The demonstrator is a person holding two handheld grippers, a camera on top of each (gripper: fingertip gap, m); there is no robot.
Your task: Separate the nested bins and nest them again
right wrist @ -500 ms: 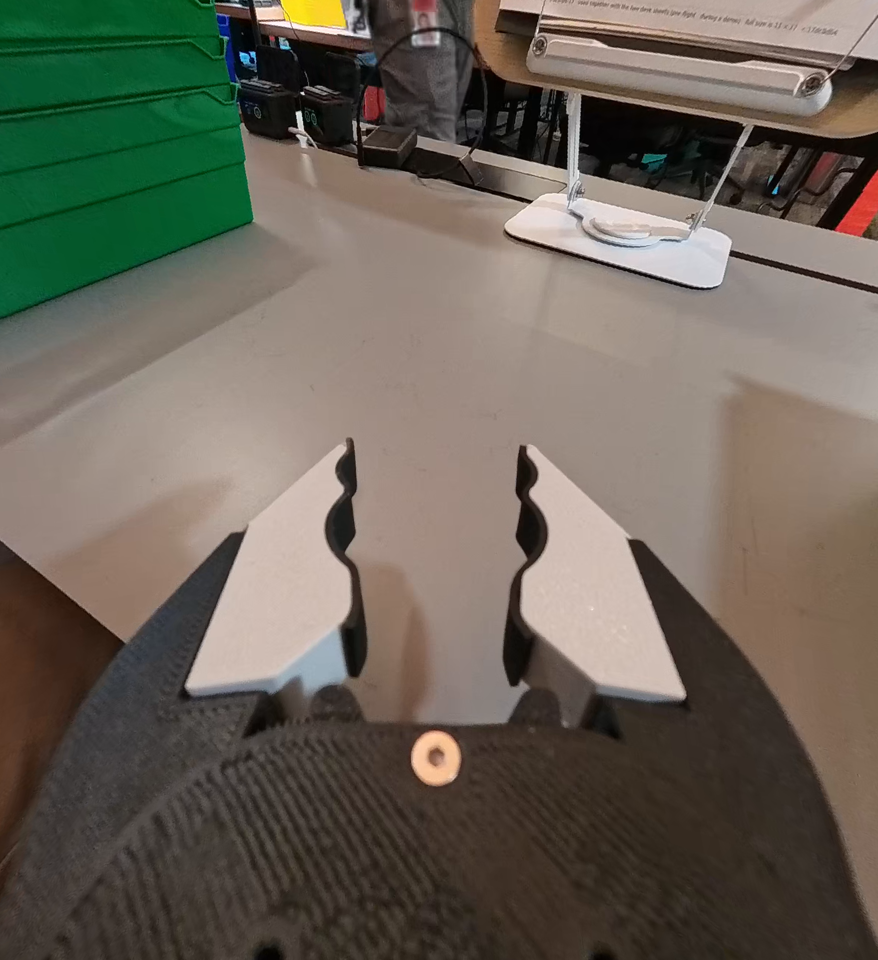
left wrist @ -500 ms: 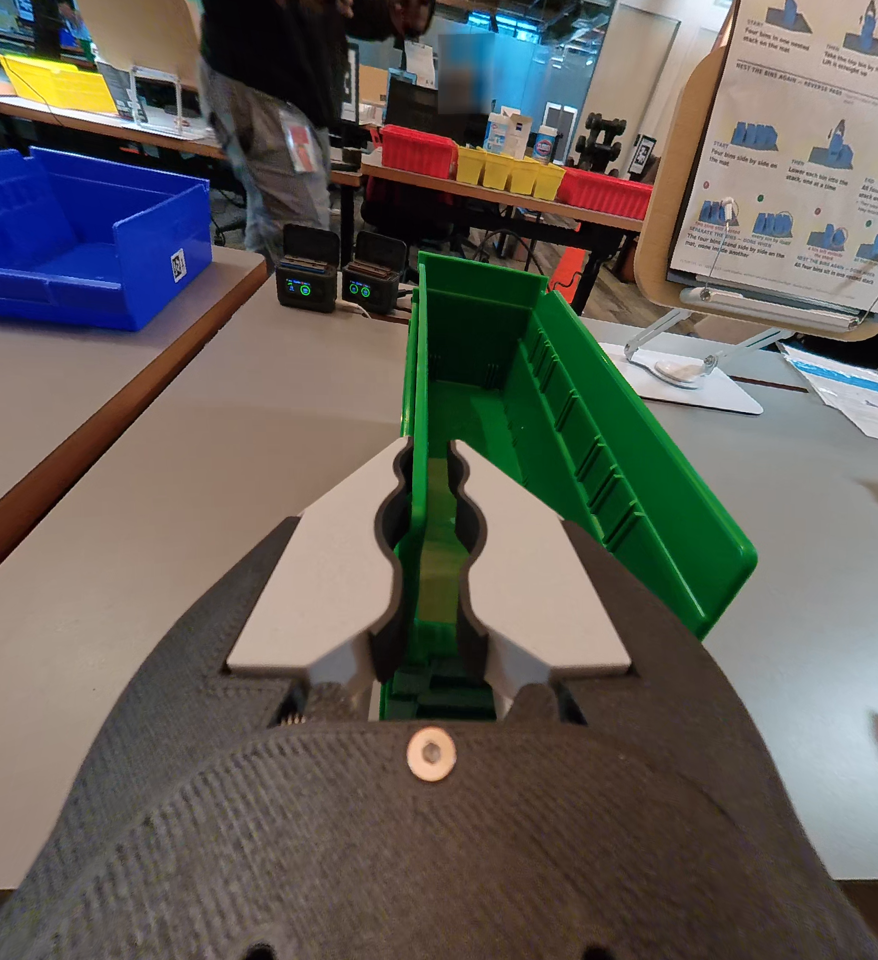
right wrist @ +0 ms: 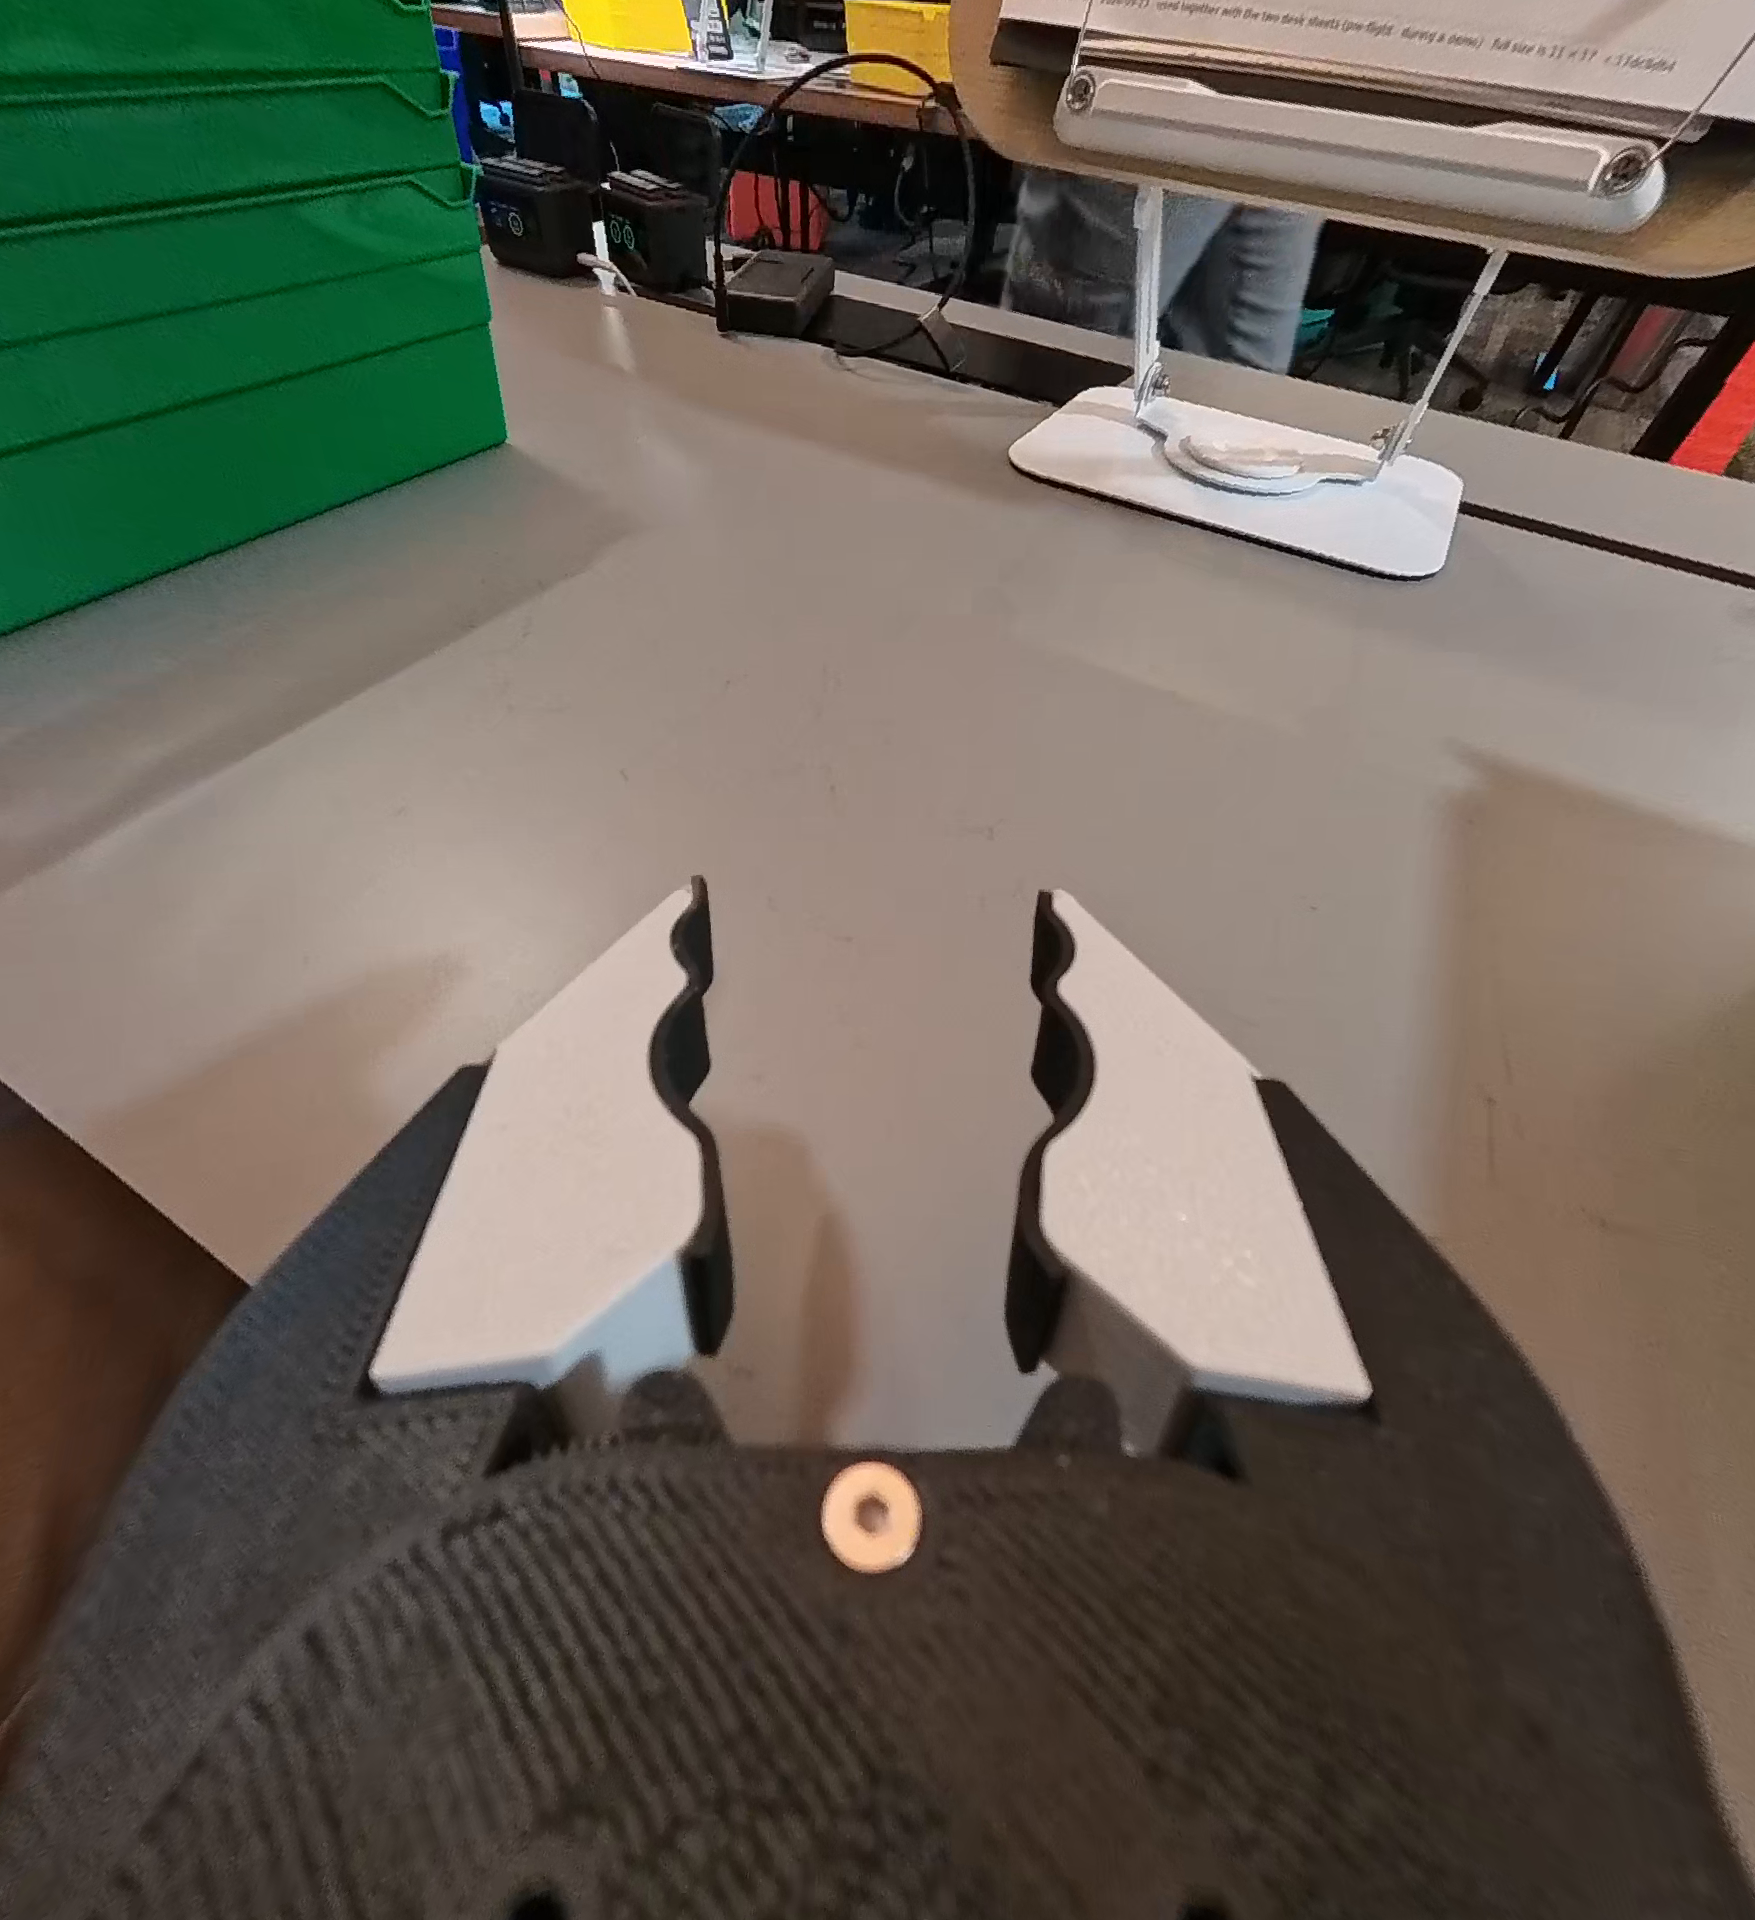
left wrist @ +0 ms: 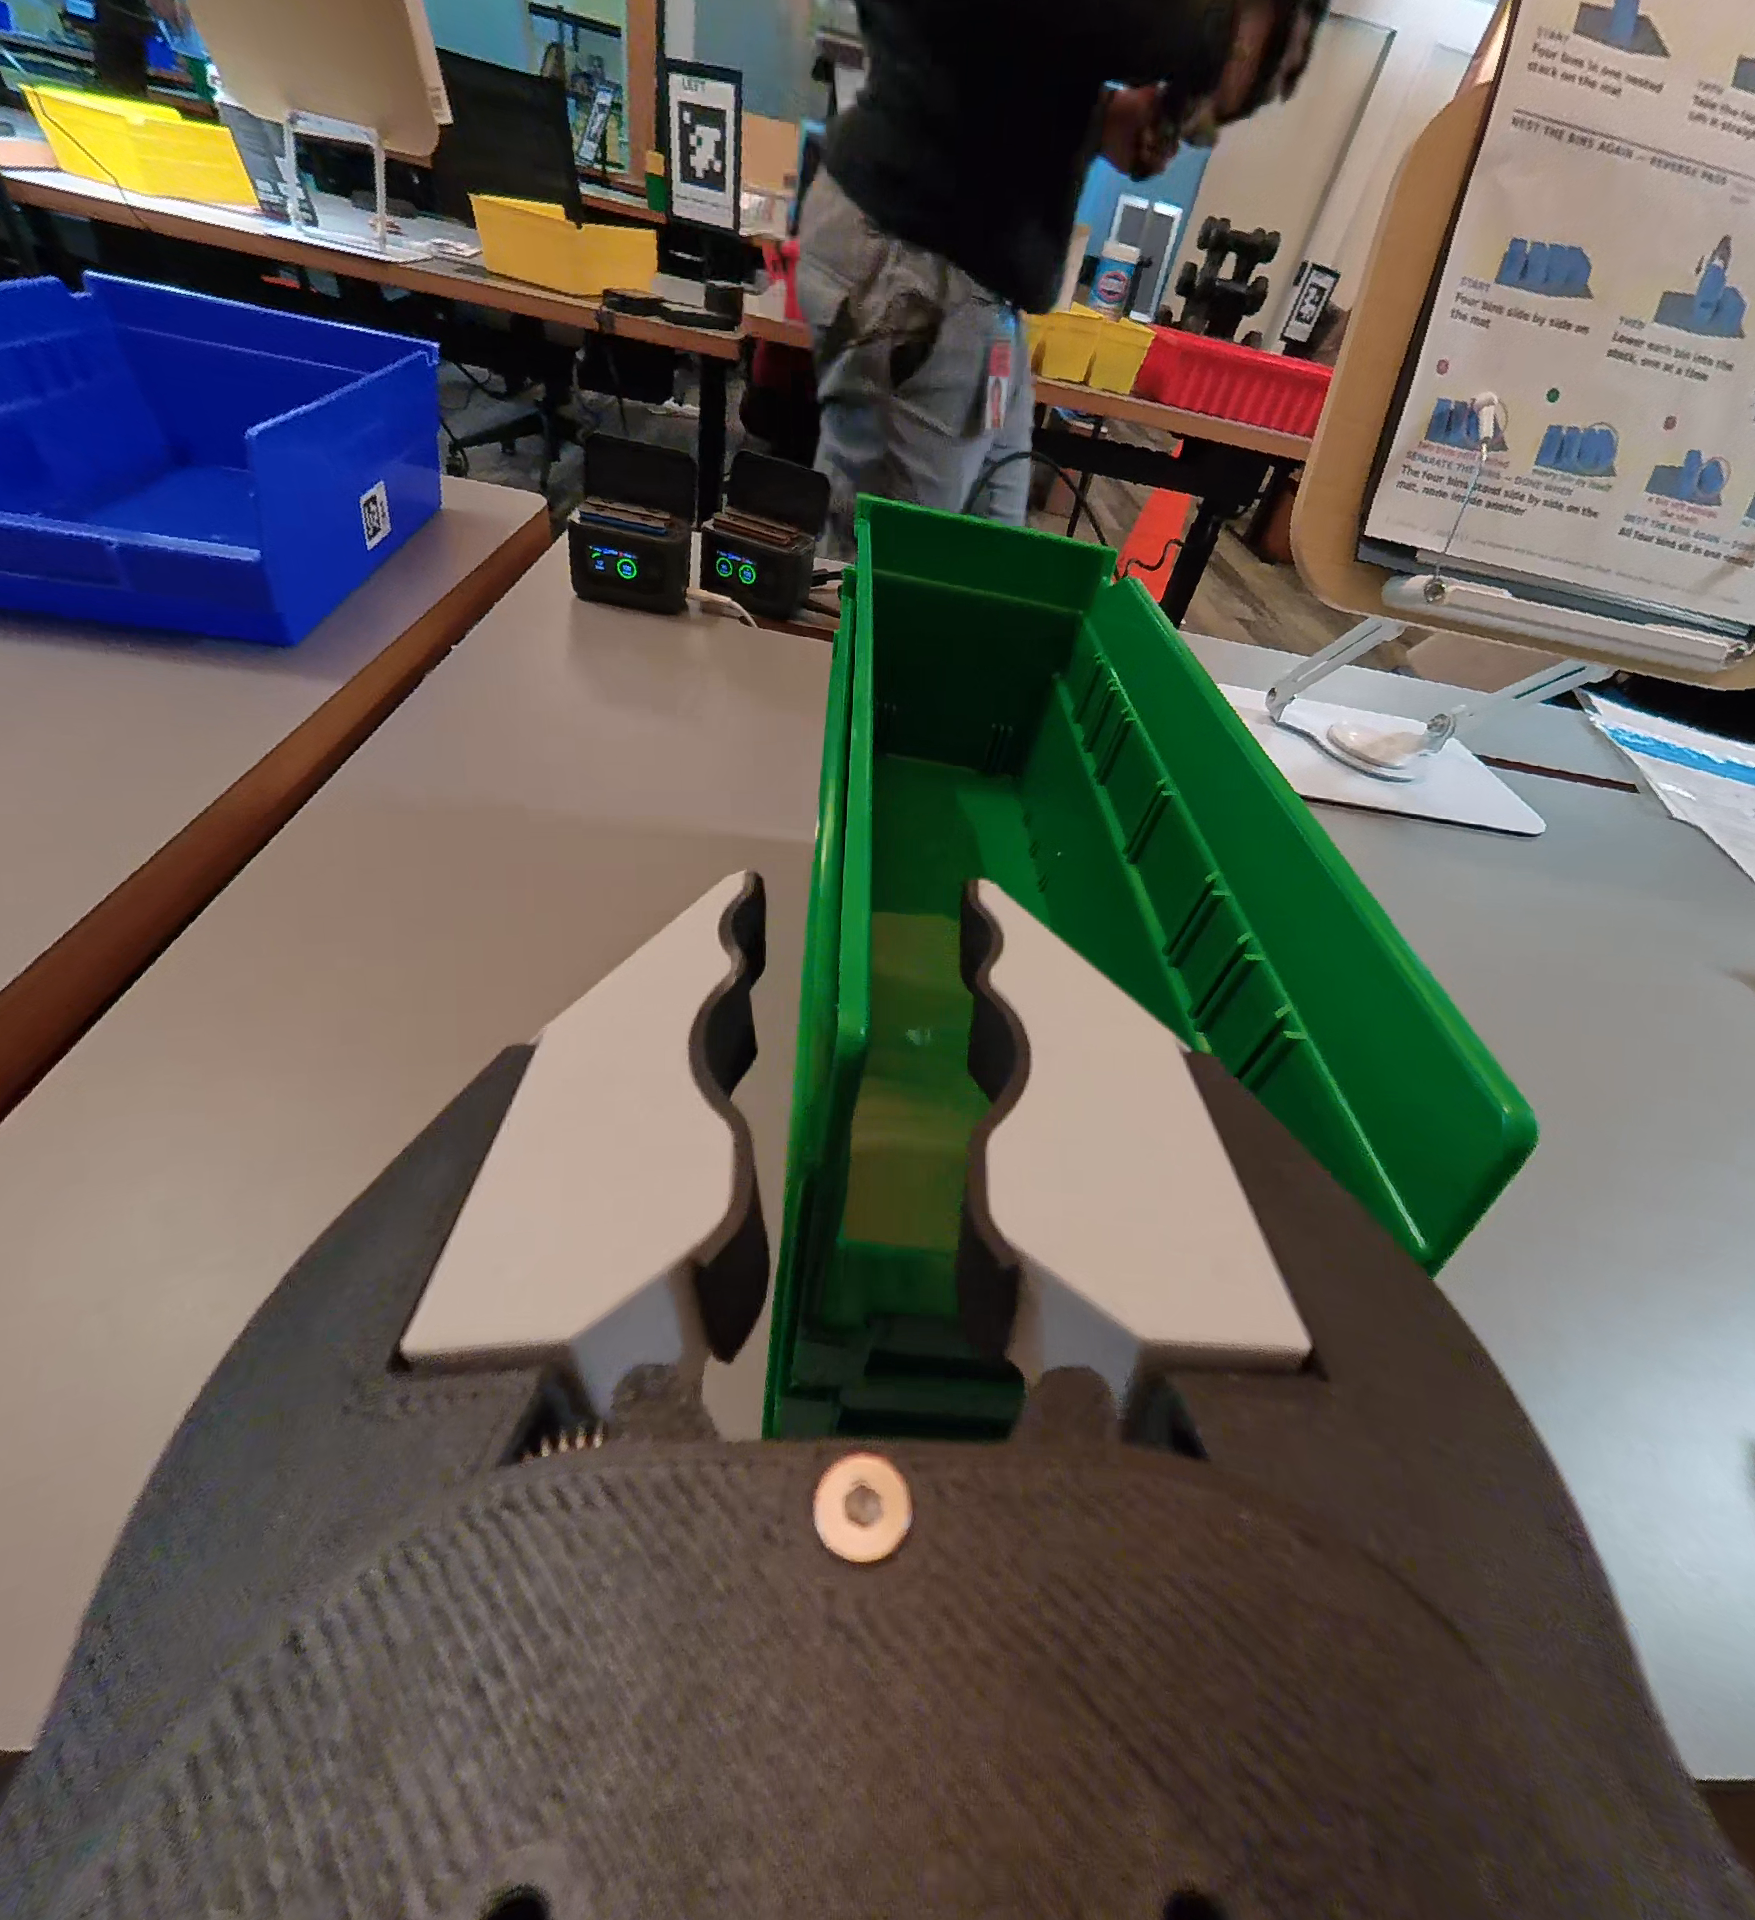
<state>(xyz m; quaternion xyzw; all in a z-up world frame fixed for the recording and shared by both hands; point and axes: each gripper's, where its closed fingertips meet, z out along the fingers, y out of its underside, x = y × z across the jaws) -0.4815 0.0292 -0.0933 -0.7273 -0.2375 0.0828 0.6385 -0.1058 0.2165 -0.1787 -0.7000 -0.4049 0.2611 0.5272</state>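
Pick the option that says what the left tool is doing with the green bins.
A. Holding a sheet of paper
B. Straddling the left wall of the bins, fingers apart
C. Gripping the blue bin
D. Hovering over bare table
B: the left tool has one finger either side of the green bins' left wall, with a gap showing at the outer finger.

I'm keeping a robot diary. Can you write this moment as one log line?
left gripper: open around green bin wall | right gripper: open, empty, over table | green bins: stacked
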